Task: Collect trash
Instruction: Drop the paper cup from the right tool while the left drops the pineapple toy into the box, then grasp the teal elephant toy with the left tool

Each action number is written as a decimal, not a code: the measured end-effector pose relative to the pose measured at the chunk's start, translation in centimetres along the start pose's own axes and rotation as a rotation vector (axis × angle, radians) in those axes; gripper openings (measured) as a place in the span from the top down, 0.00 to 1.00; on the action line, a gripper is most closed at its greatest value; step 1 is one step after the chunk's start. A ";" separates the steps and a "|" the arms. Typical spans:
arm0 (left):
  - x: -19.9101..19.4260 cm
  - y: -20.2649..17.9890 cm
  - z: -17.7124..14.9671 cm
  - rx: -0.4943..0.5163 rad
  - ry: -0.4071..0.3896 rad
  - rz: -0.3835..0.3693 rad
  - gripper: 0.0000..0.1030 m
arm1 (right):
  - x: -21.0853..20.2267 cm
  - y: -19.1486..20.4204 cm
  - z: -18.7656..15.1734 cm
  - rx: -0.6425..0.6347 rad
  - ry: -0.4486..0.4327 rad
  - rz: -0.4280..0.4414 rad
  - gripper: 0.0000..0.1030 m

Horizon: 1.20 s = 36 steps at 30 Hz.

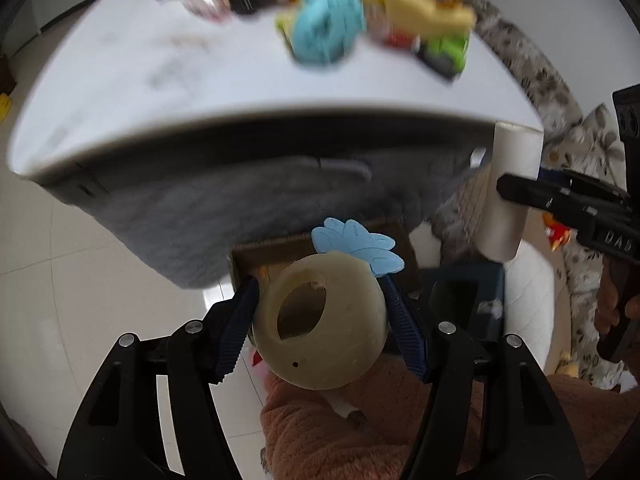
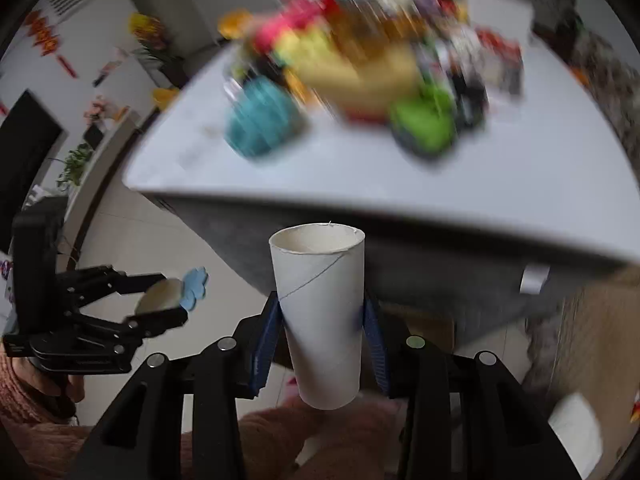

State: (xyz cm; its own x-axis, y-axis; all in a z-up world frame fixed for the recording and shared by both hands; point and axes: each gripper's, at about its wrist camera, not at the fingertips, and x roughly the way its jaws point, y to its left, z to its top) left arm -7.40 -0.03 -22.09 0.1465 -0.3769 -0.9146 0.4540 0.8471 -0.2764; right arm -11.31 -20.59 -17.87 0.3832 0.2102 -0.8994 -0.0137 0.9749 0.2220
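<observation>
My left gripper [image 1: 320,300] is shut on a cream hollow ball-shaped toy [image 1: 320,320] with a round hole and blue leaf-like petals [image 1: 356,246] on top. It holds the toy off the floor, below the table edge. It also shows in the right wrist view [image 2: 160,300] at the left. My right gripper [image 2: 320,320] is shut on a white cardboard tube [image 2: 320,312], held upright in front of the table. The tube also shows in the left wrist view [image 1: 508,196] at the right.
A white table [image 1: 160,92] carries a blurred heap of colourful packets and toys [image 1: 340,20]. A brown cardboard box [image 1: 280,256] sits on the floor under the table edge, behind the toy. A floral sofa [image 1: 580,140] is at the right. The floor is pale tile.
</observation>
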 end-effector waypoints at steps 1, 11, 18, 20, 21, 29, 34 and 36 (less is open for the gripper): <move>1.4 -0.1 -0.2 -0.004 0.018 0.009 0.39 | 1.6 -0.9 -0.9 0.026 0.023 0.008 0.61; 17.8 2.7 -0.8 -0.112 0.236 0.193 0.23 | 14.7 -7.3 -5.9 0.092 0.212 -0.160 0.17; 20.2 5.4 -1.4 -0.188 0.275 0.221 0.22 | 16.6 -8.3 -6.5 0.128 0.245 -0.139 0.17; 19.5 4.9 -1.4 -0.192 0.260 0.192 0.22 | 16.2 -8.4 -6.4 0.144 0.240 -0.125 0.17; 19.0 4.7 -1.2 -0.190 0.258 0.187 0.22 | 16.0 -8.7 -6.4 0.147 0.239 -0.122 0.17; 9.4 0.8 -0.3 -0.123 0.122 0.171 0.22 | 11.1 -7.9 -3.8 0.150 0.189 -0.068 0.15; 0.1 -2.2 2.1 -0.040 -0.097 0.171 0.22 | 6.7 -6.9 -2.4 0.133 0.129 -0.040 0.14; -3.1 -2.8 4.4 -0.016 -0.202 0.207 0.15 | 4.7 -6.5 -1.7 0.133 0.095 -0.028 0.13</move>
State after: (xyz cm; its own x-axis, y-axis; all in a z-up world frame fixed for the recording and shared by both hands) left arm -5.26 -2.86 -17.18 0.4072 -0.2607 -0.8754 0.3823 0.9190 -0.0959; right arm -10.94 -25.79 -24.16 0.2927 0.1956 -0.9360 0.1208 0.9635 0.2391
